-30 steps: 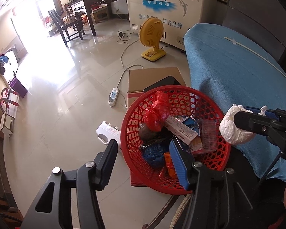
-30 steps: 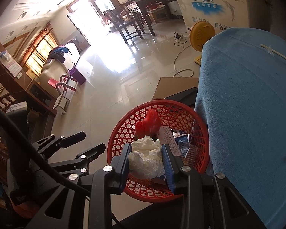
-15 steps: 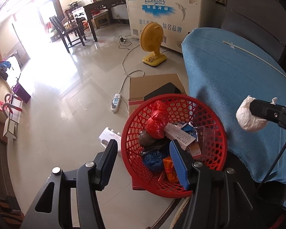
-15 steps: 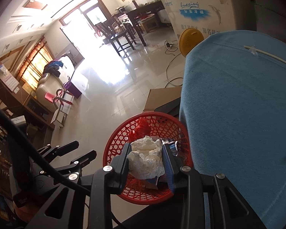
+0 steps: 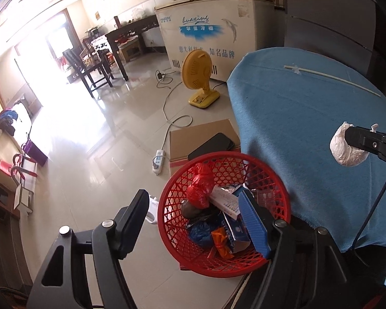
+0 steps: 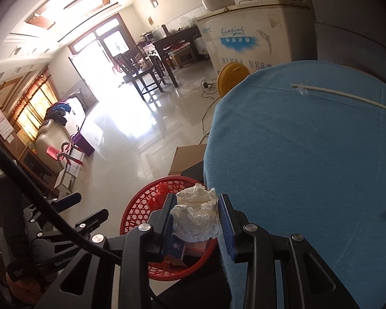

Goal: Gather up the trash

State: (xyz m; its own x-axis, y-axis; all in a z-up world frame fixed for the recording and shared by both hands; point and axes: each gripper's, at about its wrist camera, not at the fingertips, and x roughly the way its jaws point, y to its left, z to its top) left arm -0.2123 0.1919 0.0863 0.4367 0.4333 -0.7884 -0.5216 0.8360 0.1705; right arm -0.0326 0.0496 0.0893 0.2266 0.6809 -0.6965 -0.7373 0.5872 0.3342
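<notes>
A red mesh basket (image 5: 167,221) of wrappers, boxes and a red bag stands on the floor against the blue-clothed table (image 5: 296,128). My left gripper (image 5: 193,221) hangs above the basket; its jaws are opening and nothing is pressed between the pads. My right gripper (image 6: 196,219) is shut on a crumpled white paper wad (image 6: 195,213), held over the table edge just right of the basket (image 6: 136,213). The left wrist view shows that wad (image 5: 344,152) in the right gripper (image 5: 368,141) above the cloth. A thin white stick (image 6: 347,96) lies at the far side of the table (image 6: 308,154).
A cardboard box (image 5: 193,139) with a black phone (image 5: 211,145) on it sits behind the basket. A power strip (image 5: 159,159) and its cable lie on the tiles, with a yellow fan (image 5: 198,77) and a white chest freezer (image 5: 213,33) beyond. A white object (image 5: 151,211) lies left of the basket.
The left jaws have spread wider. Both grippers have risen and drawn back from the basket. The right gripper carried the wad from over the basket toward the table edge.
</notes>
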